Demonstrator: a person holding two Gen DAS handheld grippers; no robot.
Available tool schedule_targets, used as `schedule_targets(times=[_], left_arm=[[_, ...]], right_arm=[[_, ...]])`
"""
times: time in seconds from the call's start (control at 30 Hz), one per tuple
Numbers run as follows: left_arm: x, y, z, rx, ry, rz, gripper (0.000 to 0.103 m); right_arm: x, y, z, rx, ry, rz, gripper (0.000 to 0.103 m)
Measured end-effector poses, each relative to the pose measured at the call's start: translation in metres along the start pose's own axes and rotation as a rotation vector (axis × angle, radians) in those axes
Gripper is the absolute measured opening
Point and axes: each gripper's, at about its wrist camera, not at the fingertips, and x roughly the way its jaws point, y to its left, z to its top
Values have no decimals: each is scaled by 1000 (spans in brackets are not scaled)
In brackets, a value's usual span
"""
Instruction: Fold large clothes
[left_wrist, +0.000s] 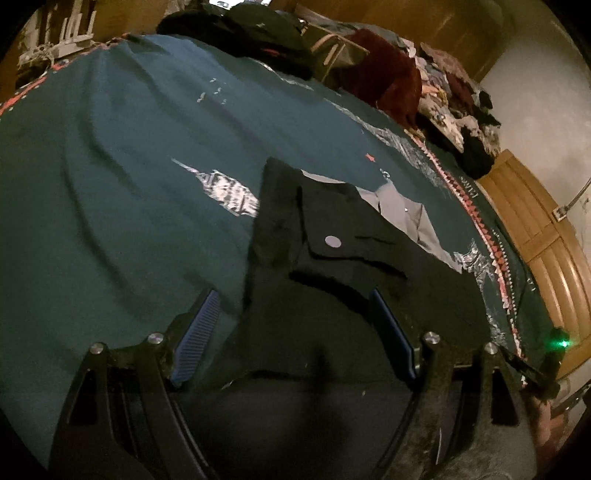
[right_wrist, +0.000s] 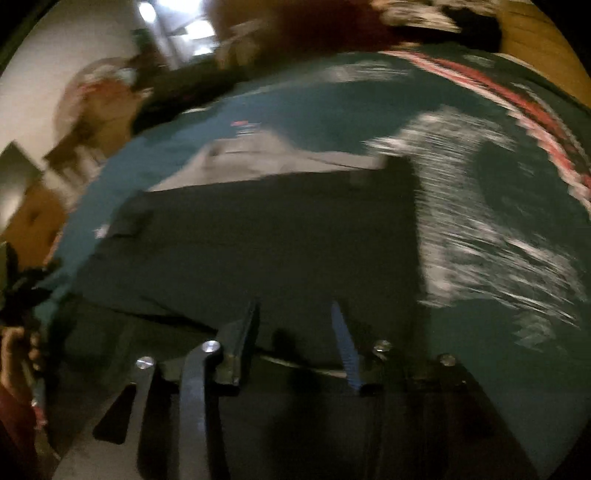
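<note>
A black garment (left_wrist: 332, 295) with a pocket flap, a round grey snap (left_wrist: 332, 241) and a grey inner layer (left_wrist: 402, 214) lies flat on a teal bedspread (left_wrist: 110, 184). My left gripper (left_wrist: 292, 291) is open wide just over the garment's near part. Its left finger is above the bedspread and its right finger above the black cloth. In the blurred right wrist view the same black garment (right_wrist: 258, 236) spreads ahead, with the grey layer (right_wrist: 258, 158) beyond it. My right gripper (right_wrist: 294, 304) hovers at the garment's near edge with its fingers apart and nothing pinched between them.
The bedspread has white prints (left_wrist: 229, 192) and a red triangle border (left_wrist: 491, 240). Piles of clothes (left_wrist: 388, 81) and dark garments (left_wrist: 258, 29) line the far edge. Wooden panels (left_wrist: 535, 229) run along the right. A hand (right_wrist: 14, 354) shows at the left of the right wrist view.
</note>
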Motion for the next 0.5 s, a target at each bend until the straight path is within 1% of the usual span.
schedule_targets(times=[0.07, 0.1, 0.23, 0.33, 0.37, 0.4, 0.43, 0.47, 0.5], left_arm=[[4, -3, 3, -2, 2, -7, 82], [3, -1, 2, -2, 3, -10, 82], [6, -4, -4, 17, 22, 9, 82], [5, -8, -6, 22, 23, 15, 82], [5, -9, -7, 23, 23, 18, 82], [4, -10, -6, 23, 23, 22, 82], [4, -10, -6, 22, 23, 25, 82], [2, -10, -6, 22, 21, 27, 82], [2, -10, -6, 24, 21, 29, 82]], right_arm=[[-11, -26, -8, 5, 0, -40, 52], [-13, -33, -13, 3, 6, -59, 52], [-5, -40, -20, -24, 41, -90, 52], [7, -45, -23, -25, 55, -74, 52], [8, -44, -25, -19, 59, -58, 47], [9, -47, -26, -20, 59, -49, 38], [11, -50, -26, -14, 56, -69, 15], [10, -56, -27, 4, 52, -82, 13], [8, -70, -28, 47, 38, -76, 12]])
